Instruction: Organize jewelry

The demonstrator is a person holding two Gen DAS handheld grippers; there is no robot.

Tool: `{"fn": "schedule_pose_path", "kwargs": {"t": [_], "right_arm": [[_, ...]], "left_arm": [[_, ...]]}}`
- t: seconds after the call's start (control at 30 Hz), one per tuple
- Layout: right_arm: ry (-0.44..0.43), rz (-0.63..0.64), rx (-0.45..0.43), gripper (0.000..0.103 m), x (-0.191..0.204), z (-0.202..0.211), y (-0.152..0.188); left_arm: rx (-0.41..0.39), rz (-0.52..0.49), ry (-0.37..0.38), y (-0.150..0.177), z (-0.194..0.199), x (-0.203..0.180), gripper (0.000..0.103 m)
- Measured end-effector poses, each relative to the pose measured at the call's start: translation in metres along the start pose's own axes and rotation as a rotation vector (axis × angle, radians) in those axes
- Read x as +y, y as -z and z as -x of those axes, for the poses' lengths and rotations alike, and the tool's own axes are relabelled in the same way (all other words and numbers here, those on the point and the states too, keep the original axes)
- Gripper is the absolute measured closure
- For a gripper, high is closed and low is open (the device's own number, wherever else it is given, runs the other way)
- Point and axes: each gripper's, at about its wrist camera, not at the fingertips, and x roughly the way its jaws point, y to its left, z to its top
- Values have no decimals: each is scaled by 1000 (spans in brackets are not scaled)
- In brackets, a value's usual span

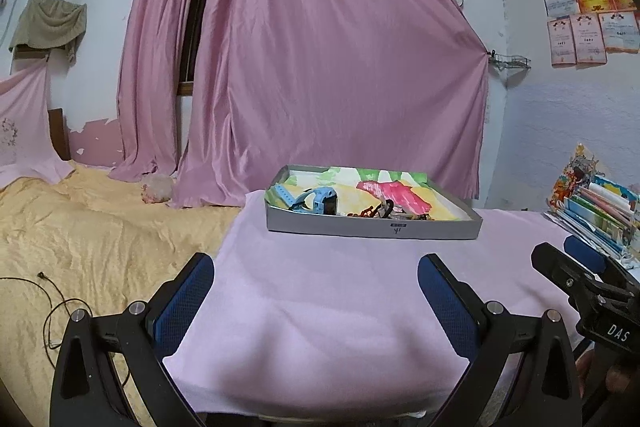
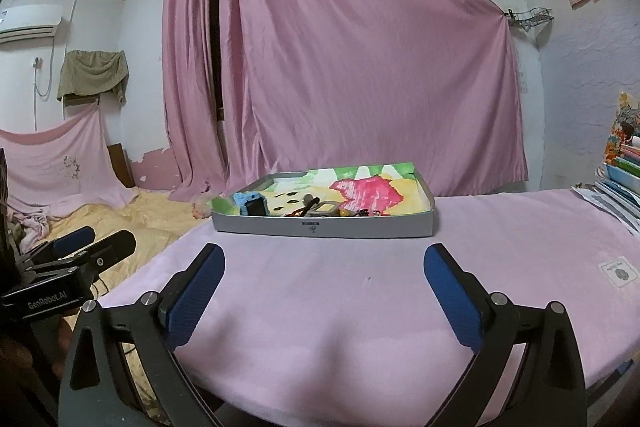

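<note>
A shallow grey box (image 1: 372,229) (image 2: 320,229) lined with a bright painted sheet rests on the pink cloth ahead of both grippers. Inside lie a blue watch (image 1: 316,201) (image 2: 252,203) at the left and a small tangle of jewelry (image 1: 384,211) (image 2: 324,210) near the front wall. My left gripper (image 1: 316,275) is open, well short of the box, nothing between its blue pads. My right gripper (image 2: 324,267) is open too, equally short of the box. Each gripper shows at the edge of the other's view: the right gripper (image 1: 576,259) and the left gripper (image 2: 96,239).
The pink cloth (image 1: 340,299) covers a table. A yellow bedspread (image 1: 100,227) with a black cable (image 1: 60,307) lies to the left. Stacked books (image 1: 600,211) sit at the right edge. Pink curtains (image 1: 320,67) hang behind the box.
</note>
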Motion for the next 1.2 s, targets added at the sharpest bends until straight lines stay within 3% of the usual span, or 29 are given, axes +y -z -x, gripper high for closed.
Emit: {"fn": "schedule_pose_path", "kwargs": {"t": [0.53, 1.2], "right_arm": [[-10, 3, -17, 2, 4, 38, 23], [12, 16, -35, 2, 4, 59, 36]], "left_arm": [[-25, 7, -28, 27, 37, 8, 1], [-16, -4, -50, 50, 49, 13, 1]]}}
